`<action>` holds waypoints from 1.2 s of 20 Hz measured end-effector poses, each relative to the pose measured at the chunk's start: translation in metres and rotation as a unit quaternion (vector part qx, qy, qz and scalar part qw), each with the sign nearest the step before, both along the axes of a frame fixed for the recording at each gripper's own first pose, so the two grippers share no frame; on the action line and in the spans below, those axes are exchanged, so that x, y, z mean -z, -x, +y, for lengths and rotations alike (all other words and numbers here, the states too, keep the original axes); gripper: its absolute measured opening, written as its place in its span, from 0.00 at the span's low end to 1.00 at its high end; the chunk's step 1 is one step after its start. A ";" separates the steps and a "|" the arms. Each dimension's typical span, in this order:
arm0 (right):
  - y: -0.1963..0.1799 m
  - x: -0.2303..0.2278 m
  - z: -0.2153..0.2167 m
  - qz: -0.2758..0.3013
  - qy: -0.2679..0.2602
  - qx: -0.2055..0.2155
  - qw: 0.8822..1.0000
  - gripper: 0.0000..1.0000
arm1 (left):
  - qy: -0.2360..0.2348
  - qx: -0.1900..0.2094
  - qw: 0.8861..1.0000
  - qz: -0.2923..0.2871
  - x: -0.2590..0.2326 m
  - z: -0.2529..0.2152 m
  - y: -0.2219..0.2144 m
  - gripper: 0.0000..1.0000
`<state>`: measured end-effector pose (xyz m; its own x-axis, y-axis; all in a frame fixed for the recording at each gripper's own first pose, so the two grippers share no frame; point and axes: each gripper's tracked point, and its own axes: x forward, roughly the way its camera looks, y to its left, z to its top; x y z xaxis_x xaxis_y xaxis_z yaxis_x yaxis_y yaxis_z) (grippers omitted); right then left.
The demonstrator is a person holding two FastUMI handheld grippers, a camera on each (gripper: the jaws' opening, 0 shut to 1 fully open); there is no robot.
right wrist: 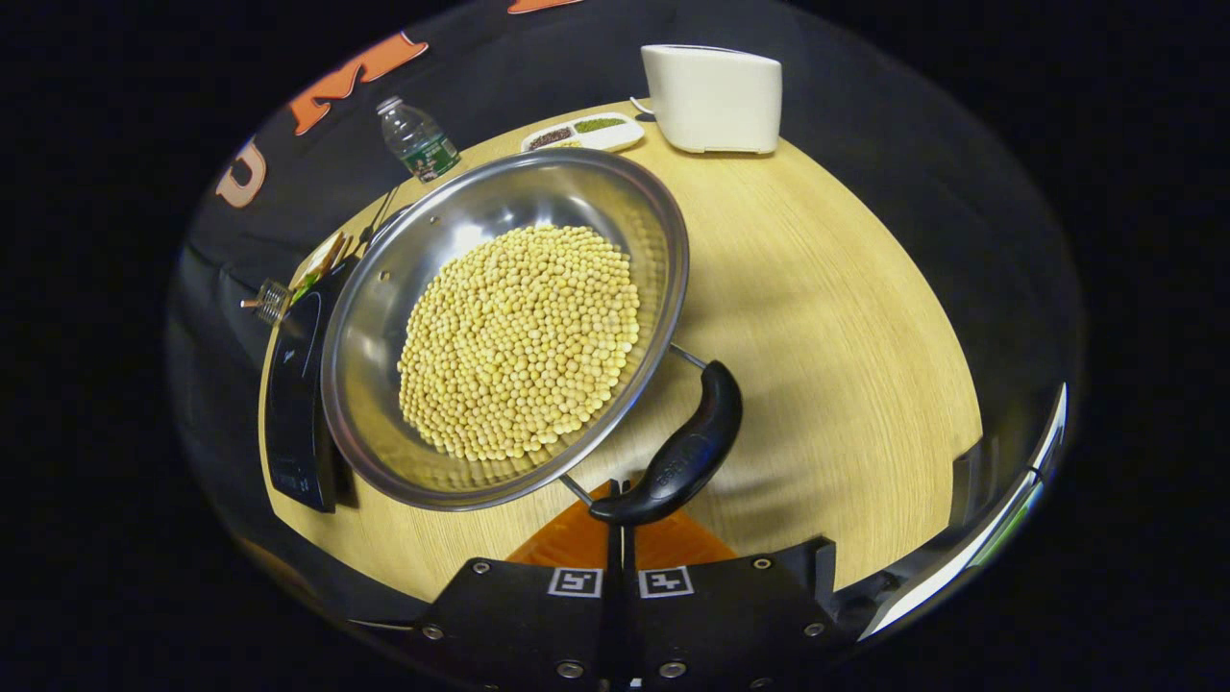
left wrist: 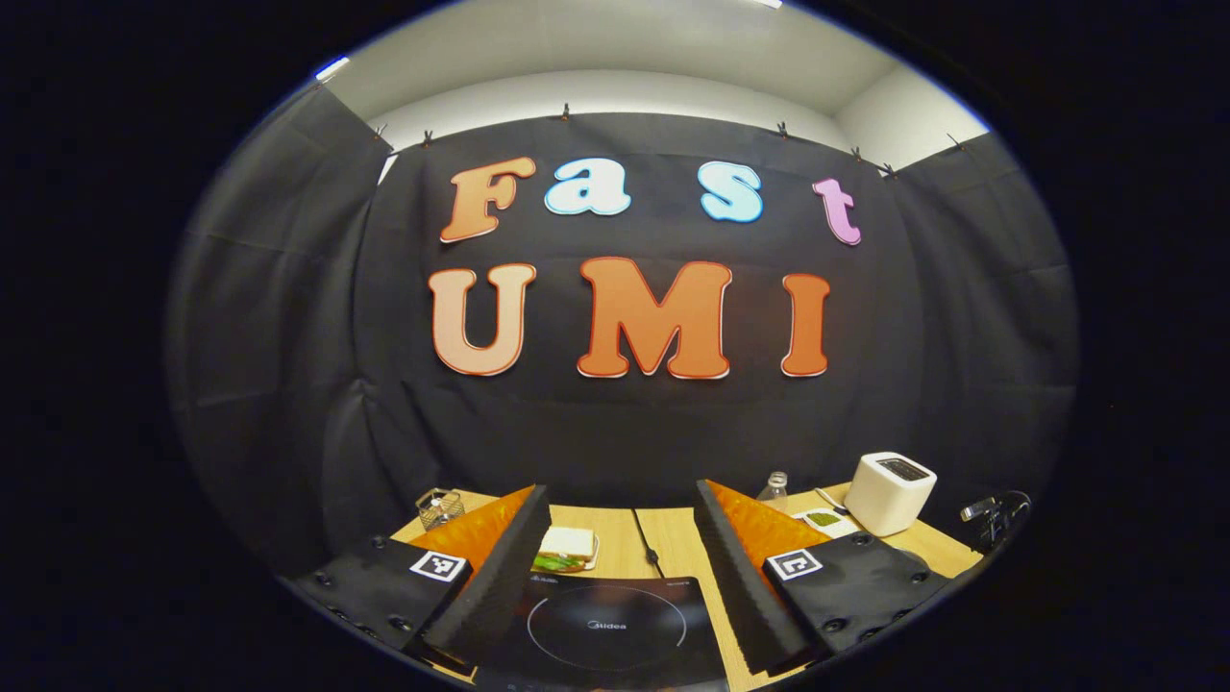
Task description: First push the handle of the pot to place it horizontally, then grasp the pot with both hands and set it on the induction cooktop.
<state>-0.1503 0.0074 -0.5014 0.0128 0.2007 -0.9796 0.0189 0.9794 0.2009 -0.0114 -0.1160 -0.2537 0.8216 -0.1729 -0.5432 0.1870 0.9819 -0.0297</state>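
Note:
In the right gripper view a steel pot filled with yellow beans sits on the wooden table. Its black handle hangs off the near rim on two wire rods and lies slanted. My right gripper is shut, and its tips touch the handle's lower end without clamping it. The black induction cooktop lies just left of the pot. In the left gripper view my left gripper stands wide open above the cooktop, with nothing between its fingers.
A white toaster, a tray of grains and a water bottle stand at the back. A sandwich and a wire basket sit behind the cooktop, whose cable runs back.

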 end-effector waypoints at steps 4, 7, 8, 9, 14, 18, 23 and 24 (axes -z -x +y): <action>-0.027 0.005 -0.015 -0.023 0.021 0.016 0.999 0.00 | -0.009 0.035 0.999 0.027 0.036 -0.024 0.013 0.98; -0.042 0.009 -0.022 -0.029 0.029 0.032 0.999 0.00 | -0.012 0.067 0.996 0.057 0.063 -0.047 0.029 0.98; -0.047 0.011 -0.023 -0.032 0.031 0.035 0.998 0.00 | -0.014 0.076 0.995 0.069 0.073 -0.052 0.035 0.99; -0.051 0.013 -0.025 -0.035 0.036 0.036 0.998 0.00 | -0.014 0.084 0.993 0.081 0.082 -0.058 0.041 0.98; -0.074 0.021 -0.036 -0.052 0.058 0.036 0.996 0.00 | -0.002 0.110 0.984 0.137 0.120 -0.084 0.065 0.98; -0.099 0.029 -0.042 -0.064 0.070 0.045 0.994 0.00 | 0.005 0.114 0.979 0.171 0.140 -0.096 0.081 0.98; -0.130 0.029 -0.049 -0.091 0.088 0.039 0.991 0.00 | 0.008 0.122 0.973 0.195 0.161 -0.111 0.094 0.99; -0.137 0.031 -0.048 -0.096 0.092 0.038 0.990 0.00 | 0.008 0.125 0.972 0.199 0.165 -0.116 0.096 0.99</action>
<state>-0.0137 -0.0410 -0.5322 0.2100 0.0101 -0.9777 0.0721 0.9971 0.0258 -0.1073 -0.2319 -0.4182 0.4779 -0.3510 -0.8052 0.3897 0.9063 -0.1637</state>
